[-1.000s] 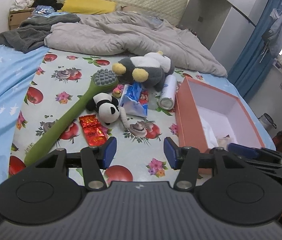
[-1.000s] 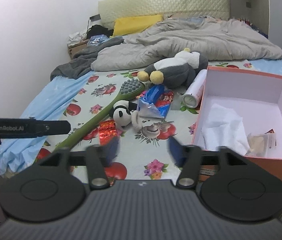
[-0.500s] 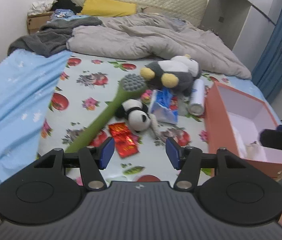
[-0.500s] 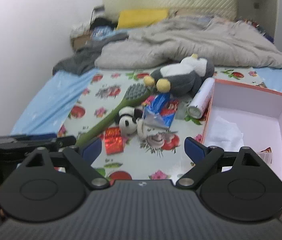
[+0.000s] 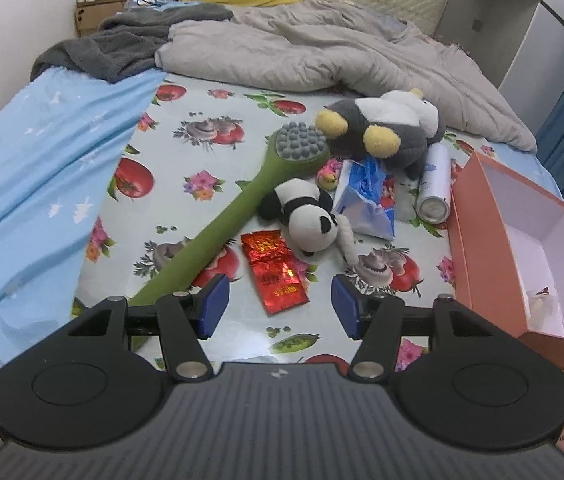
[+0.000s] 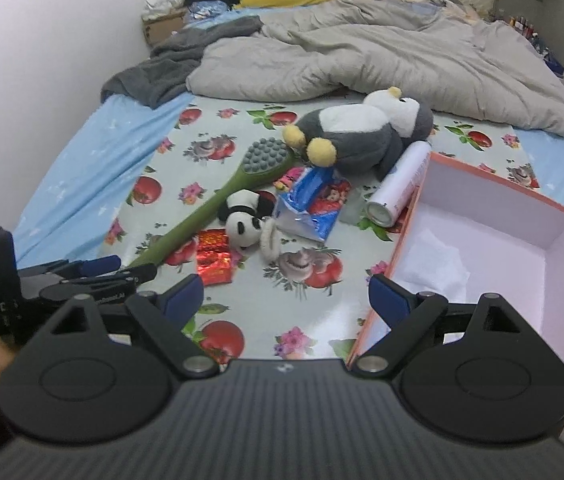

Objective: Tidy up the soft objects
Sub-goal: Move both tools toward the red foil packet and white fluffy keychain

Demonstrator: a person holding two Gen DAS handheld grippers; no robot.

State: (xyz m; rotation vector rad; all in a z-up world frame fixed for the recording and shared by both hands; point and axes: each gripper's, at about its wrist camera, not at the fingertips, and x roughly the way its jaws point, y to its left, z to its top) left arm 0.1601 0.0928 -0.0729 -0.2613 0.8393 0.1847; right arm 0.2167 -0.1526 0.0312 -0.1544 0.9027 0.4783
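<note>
Left gripper [image 5: 276,306] jaws spread, empty, right gripper [image 6: 283,298] just widened, empty, orange box [image 6: 377,308] edge seemingly near.

The green brush [image 5: 222,232] has its handle end hidden behind the left gripper [image 5: 276,306]. The orange box [image 5: 481,248] runs off the right edge, its floor mostly unseen. The red packet's [image 6: 214,256] print is too blurred to read.

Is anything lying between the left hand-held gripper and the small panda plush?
Only a flat red foil packet lies on the cloth between the open left hand-held gripper and the panda plush; nothing upright blocks it.
</note>
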